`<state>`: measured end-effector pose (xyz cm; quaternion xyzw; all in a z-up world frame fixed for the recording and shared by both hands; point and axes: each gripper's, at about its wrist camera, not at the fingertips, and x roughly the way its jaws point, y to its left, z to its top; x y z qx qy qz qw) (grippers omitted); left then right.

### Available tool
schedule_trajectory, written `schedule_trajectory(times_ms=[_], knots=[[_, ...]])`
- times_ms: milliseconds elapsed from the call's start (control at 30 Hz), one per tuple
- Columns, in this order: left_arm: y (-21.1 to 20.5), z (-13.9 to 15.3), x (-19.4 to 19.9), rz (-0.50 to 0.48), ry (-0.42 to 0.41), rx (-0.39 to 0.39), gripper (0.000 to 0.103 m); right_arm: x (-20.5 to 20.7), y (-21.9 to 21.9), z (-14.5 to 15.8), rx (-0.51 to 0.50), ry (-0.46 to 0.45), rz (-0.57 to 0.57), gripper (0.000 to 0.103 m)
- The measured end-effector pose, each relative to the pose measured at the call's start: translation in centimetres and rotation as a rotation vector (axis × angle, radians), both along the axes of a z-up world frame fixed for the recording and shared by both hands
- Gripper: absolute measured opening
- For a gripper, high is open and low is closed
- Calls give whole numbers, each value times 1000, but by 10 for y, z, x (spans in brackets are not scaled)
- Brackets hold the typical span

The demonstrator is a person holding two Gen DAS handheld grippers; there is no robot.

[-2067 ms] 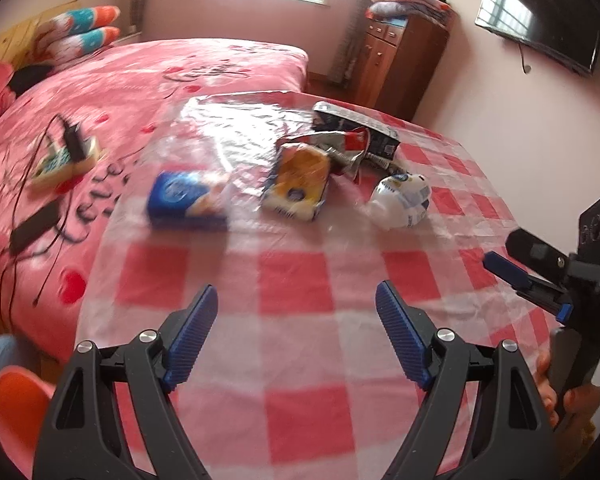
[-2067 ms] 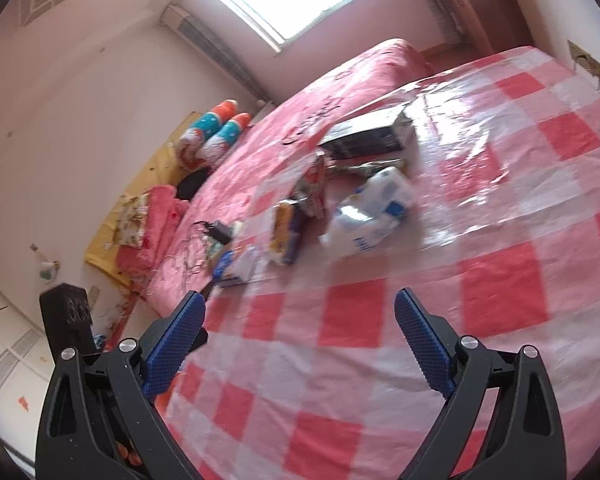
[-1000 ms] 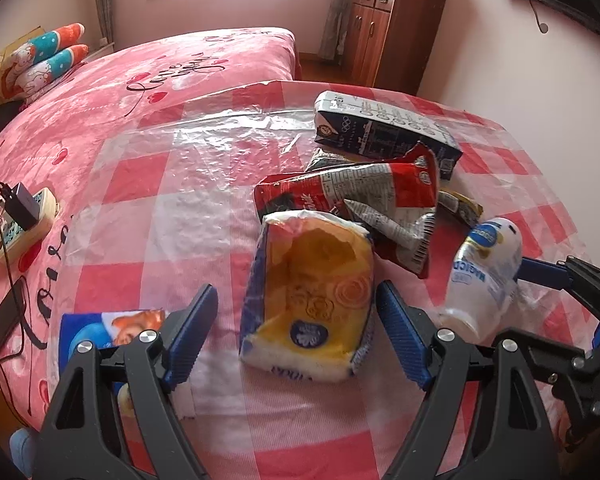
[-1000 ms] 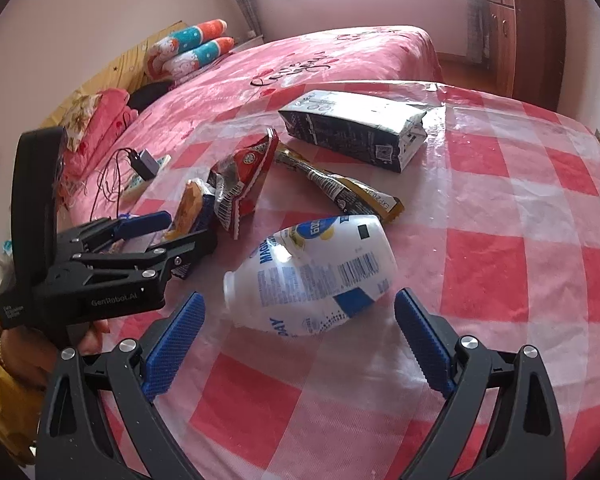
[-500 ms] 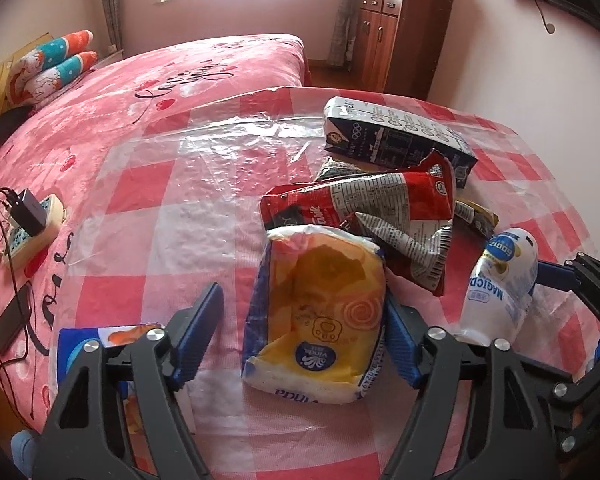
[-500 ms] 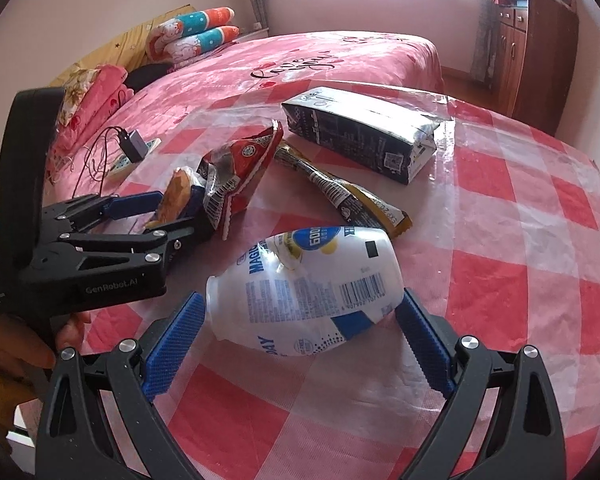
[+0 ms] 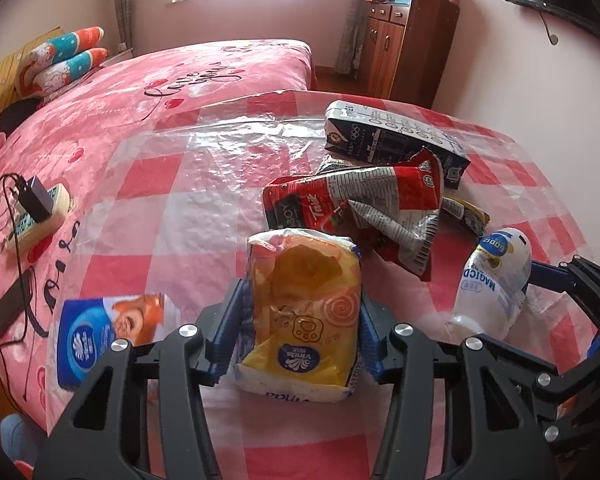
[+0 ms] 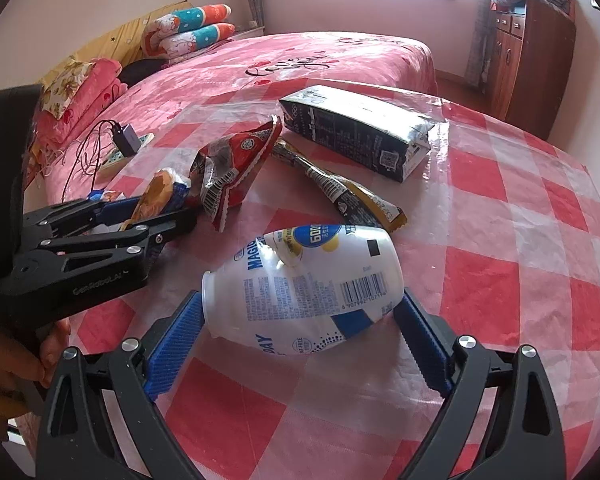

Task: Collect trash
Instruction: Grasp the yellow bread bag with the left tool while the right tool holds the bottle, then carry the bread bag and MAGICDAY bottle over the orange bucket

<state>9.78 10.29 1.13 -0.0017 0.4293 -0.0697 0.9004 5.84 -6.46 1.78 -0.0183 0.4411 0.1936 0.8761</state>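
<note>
My left gripper [image 7: 300, 332] is shut on a yellow tissue pack [image 7: 304, 312], pads pressing both its sides on the checked table. It also shows in the right wrist view [image 8: 156, 196]. My right gripper [image 8: 296, 340] has its blue pads touching both ends of a white plastic bottle [image 8: 304, 288] lying on its side; the bottle also shows in the left wrist view [image 7: 492, 280]. Behind lie a red snack bag [image 7: 360, 204], a dark milk carton [image 7: 396, 136] and a yellow-brown wrapper [image 8: 352, 196].
A blue tissue pack [image 7: 100, 332] lies at the table's left edge. The red-checked table cover [image 8: 520, 240] abuts a pink bed [image 7: 140, 92] with a power strip and charger [image 7: 36, 208] and a phone. A wooden cabinet [image 7: 408, 44] stands behind.
Both grippers moved forward and closed: the left one onto the yellow tissue pack, the right one onto the white bottle.
</note>
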Motion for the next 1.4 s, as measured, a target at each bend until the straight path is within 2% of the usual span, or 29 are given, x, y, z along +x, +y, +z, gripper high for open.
schedule_trajectory(times_ms=[267, 500, 833, 1400], knots=[[1, 2, -18, 1, -11, -22, 51, -24, -5, 5, 9, -42, -13, 93], [-2, 6, -44, -24, -17, -47, 51, -47, -15, 7, 46, -41, -52, 93], [-1, 18, -80, -50, -31, -87, 51, -78, -12, 14, 74, -44, -46, 93], [32, 26, -150, -30, -48, -115, 51, -130, 3, 28, 106, -50, -34, 93]])
